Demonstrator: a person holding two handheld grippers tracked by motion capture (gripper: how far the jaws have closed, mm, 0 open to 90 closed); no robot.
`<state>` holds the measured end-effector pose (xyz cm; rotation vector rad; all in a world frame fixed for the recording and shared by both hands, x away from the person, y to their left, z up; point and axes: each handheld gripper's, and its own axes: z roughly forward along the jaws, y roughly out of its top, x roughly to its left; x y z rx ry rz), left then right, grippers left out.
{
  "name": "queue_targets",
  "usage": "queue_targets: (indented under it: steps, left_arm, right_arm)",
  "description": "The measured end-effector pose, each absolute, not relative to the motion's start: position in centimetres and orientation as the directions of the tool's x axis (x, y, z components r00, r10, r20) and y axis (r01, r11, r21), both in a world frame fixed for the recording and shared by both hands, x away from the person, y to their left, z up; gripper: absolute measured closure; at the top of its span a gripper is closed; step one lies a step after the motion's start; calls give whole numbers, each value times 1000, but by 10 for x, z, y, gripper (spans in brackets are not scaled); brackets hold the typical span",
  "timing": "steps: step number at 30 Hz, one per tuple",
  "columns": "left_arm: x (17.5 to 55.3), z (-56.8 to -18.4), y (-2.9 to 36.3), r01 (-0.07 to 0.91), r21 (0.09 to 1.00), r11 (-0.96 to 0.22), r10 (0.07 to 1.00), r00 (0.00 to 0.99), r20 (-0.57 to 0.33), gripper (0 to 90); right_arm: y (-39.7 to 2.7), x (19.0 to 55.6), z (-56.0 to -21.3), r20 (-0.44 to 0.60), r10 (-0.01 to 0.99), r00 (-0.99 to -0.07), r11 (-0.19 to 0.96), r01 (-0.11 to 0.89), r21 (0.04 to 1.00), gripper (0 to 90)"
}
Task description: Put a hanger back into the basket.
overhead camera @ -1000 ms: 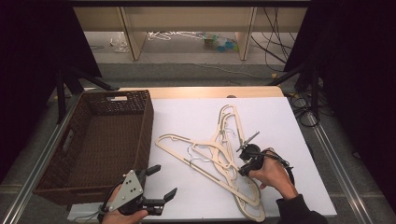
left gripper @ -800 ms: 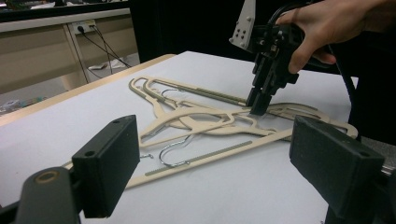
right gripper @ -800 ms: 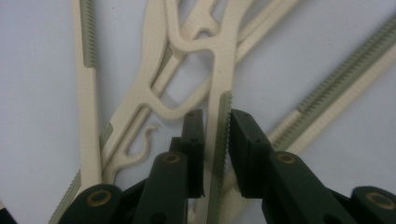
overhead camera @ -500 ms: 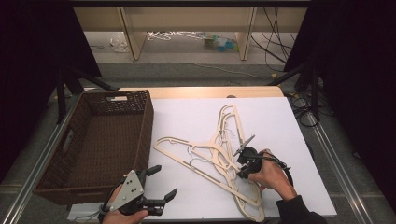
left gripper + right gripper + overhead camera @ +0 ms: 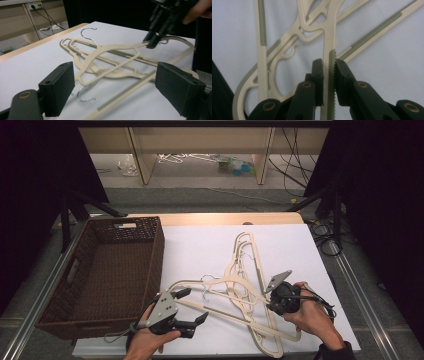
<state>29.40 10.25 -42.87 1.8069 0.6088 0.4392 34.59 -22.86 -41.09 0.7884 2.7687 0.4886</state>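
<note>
Hangers (image 5: 240,290) lie tangled on the bench (image 5: 200,250) right of the basket (image 5: 107,270). The right hand-held gripper (image 5: 329,82) is clamped on one hanger's arm to pull it free; the left hand-held gripper (image 5: 192,307), jaws apart, waits nearer the basket.

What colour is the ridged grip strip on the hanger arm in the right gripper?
Grey-green, against the cream hanger; the strip shows best in the right gripper view.

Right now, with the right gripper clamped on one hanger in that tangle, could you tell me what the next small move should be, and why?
Probably lift the right gripper a little. Its jaws are shut on one beige hanger that lies crossed with the other hangers, so a slow rise shows whether it comes free. The open left gripper could then steady the pile before the hanger goes to the basket.
</note>
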Motion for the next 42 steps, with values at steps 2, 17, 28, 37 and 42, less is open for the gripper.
queue_targets:
  steps: [2,17,28,37,42]
  left_arm:
    - [305,-430,92,218,944,-248,597,802,-28,161]
    - [372,-453,41,341,851,-400,553,830,-73,289]
    - [390,-449,17,292,828,-479,487,873,-26,433]
    - [397,-444,12,211,790,-575,417,907,62,612]
    - [394,-437,18,154,788,-596,361,928,92,668]
  right_arm:
    - [-232,342,-409,-129,531,-838,809,455,373,792]
    - [-242,322,-395,-160,487,-859,831,399,387,790]
    - [-242,318,-392,-172,469,-866,838,374,398,787]
    - [-241,317,-390,-170,454,-875,847,364,387,782]
    - [-245,318,-390,-177,441,-880,846,342,409,788]
